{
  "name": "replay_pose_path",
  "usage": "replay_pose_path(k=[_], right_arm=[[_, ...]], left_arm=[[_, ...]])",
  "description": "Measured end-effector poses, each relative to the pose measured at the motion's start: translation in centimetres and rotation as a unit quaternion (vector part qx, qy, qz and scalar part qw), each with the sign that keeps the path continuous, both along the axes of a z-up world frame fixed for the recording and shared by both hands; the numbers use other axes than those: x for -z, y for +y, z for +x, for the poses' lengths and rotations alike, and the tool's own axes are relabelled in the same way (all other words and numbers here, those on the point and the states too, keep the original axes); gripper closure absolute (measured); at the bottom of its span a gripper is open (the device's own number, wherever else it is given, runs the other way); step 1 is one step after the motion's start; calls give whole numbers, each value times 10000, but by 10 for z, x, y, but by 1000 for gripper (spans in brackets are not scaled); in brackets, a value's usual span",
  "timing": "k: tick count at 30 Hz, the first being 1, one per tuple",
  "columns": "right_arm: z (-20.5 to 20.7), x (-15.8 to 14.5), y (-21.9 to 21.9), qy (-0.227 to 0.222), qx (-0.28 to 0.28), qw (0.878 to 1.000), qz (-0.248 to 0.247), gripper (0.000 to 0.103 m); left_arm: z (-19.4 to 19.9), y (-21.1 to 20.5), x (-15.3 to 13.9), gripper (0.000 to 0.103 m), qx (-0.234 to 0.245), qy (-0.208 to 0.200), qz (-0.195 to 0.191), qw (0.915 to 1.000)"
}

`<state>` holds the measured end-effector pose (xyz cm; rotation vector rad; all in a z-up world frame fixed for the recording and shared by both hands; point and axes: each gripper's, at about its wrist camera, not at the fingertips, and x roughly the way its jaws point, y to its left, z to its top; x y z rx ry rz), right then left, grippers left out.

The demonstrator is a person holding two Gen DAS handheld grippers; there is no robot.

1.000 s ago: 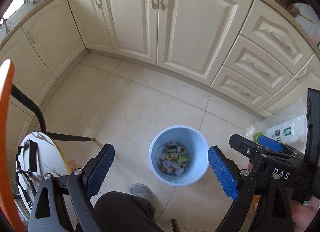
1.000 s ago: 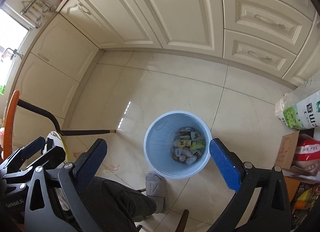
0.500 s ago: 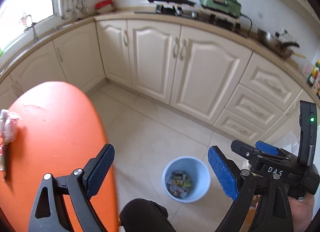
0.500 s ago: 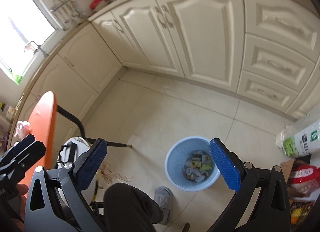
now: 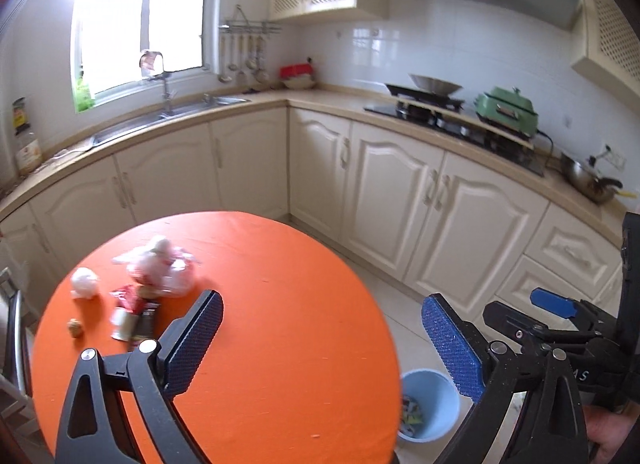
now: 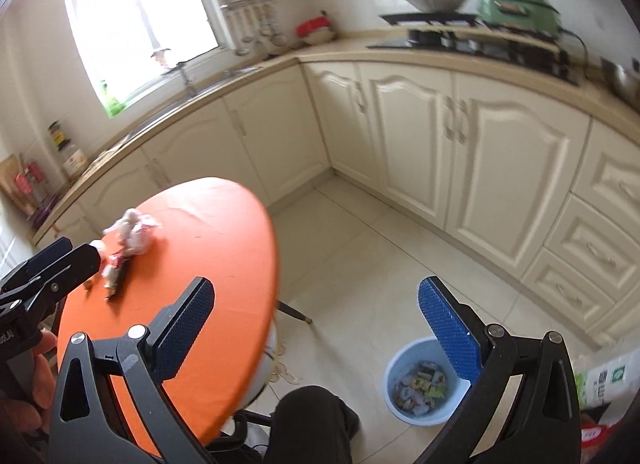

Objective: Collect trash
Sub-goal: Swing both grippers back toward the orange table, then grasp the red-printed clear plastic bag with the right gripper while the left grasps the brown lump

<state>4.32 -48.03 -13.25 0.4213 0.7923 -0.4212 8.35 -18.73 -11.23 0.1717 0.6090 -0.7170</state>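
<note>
Trash lies on the left side of a round orange table [image 5: 280, 324]: a crumpled clear and pink plastic bag [image 5: 160, 268], a white paper ball [image 5: 84, 282], red and silver wrappers [image 5: 130, 312] and a small brown scrap [image 5: 75, 328]. My left gripper [image 5: 322, 304] hovers above the table to the right of this litter, its jaws opening with nothing between them. My right gripper [image 6: 316, 288] is open and empty over the table's right edge and the floor. On the floor to the right stands a blue bin [image 6: 420, 418] holding several wrappers.
Cream cabinets [image 5: 400, 192] run along the far wall under a counter with a sink [image 5: 172, 112] and a stove [image 5: 432, 104]. A person's dark knee [image 6: 316, 412] is just below the grippers. A white sack [image 6: 608, 380] stands right of the bin.
Both views have swung up from the floor and the bin to the table top. The litter on the table has come into sight, and the bin has dropped to the lower right.
</note>
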Motion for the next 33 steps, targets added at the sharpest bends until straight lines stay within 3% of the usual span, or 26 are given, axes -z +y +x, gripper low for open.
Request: replay_pose_path(k=[10,20,26,33], right_arm=[[65,-36,103,-373,-1054,9934,-273,0],[97,-43,165,-450,-1680,9837,-447,0],[126,-24,191,-233,-2036,9775,-497,0],[162,2,199,-1,-2292,9725,-404,0]], left_arm=[[-36,105,-18,2,-910,-287,-291,9950],[-77,191,-12,2,-1898,-453,-294,9803],[-85,210,2,2,-2280,-356,-199,9728],[-46,198,13,2,-2403,-94,-54,9706]])
